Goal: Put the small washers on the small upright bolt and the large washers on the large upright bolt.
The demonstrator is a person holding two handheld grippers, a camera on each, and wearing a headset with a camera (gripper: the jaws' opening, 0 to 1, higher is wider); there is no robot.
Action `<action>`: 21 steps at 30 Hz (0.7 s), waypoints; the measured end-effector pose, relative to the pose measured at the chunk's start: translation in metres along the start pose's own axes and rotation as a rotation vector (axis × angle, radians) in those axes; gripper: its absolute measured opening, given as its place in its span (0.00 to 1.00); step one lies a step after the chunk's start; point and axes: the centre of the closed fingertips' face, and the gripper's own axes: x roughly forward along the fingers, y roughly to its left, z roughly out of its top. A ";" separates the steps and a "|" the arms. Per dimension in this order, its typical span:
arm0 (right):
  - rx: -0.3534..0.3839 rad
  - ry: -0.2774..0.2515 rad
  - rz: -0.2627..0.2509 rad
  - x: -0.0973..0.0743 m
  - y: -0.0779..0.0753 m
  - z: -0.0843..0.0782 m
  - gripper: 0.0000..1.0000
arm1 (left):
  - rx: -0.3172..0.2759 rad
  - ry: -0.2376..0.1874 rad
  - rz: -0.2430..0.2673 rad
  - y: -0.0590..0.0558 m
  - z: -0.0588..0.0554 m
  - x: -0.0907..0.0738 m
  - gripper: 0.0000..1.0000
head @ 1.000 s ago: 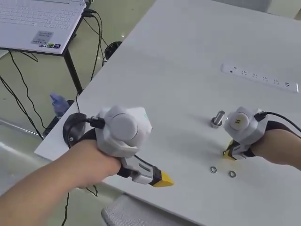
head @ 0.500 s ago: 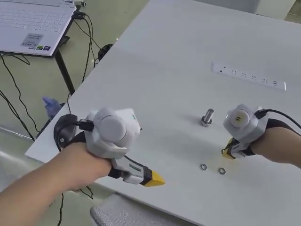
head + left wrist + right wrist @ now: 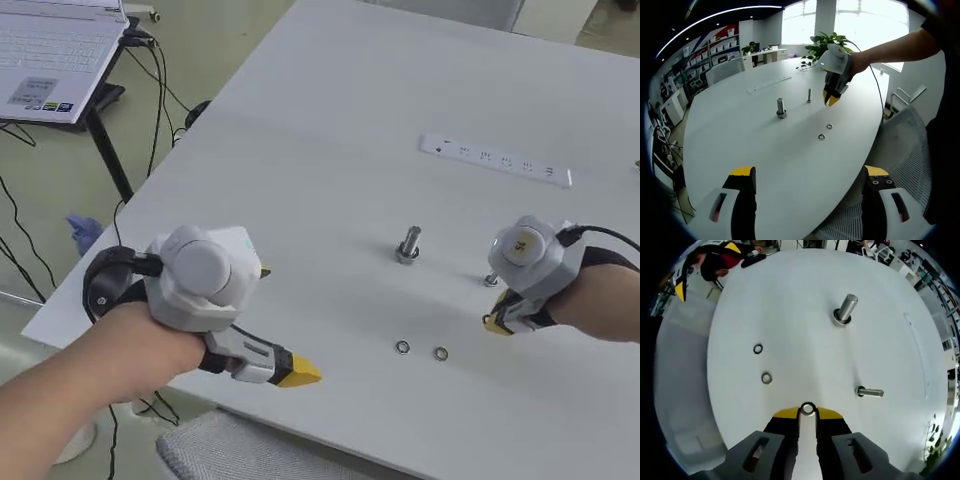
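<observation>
My left hand-held gripper (image 3: pixel 298 372) hangs at the lower left of the head view. Its own view shows the jaws spread wide with nothing between them. To its right, a loose washer (image 3: pixel 402 347) and a second loose washer (image 3: pixel 440 353) lie flat on the surface (image 3: pixel 330 150), close together and not far from the front edge. Flat rings give the tips little to bite on, so a careless scrape could skid one off that edge.

Above them the large bolt (image 3: pixel 408 245) stands upright. Further right, the small bolt (image 3: pixel 490 280) stands just beside my right hand-held gripper (image 3: pixel 497 322), which is closed on a held washer (image 3: pixel 808 409), pinched at the very tips. I judge that hold thin, and any twist on the way over may flip the ring out. I cannot tell whether this washer is small or large, so it may end up on the wrong bolt. The small bolt looks slender and free-standing, so a nudge while I line up the hole could topple it.
</observation>
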 end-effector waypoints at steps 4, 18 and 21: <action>0.018 -0.003 -0.004 -0.005 -0.004 -0.008 0.12 | -0.004 0.002 0.002 -0.003 0.000 0.002 0.87; 0.056 -0.031 -0.030 -0.019 -0.033 -0.008 0.12 | -0.003 0.011 0.002 -0.003 0.007 0.007 0.86; 0.069 -0.037 -0.036 -0.022 -0.041 -0.007 0.12 | -0.007 0.002 0.002 -0.001 0.010 0.007 0.86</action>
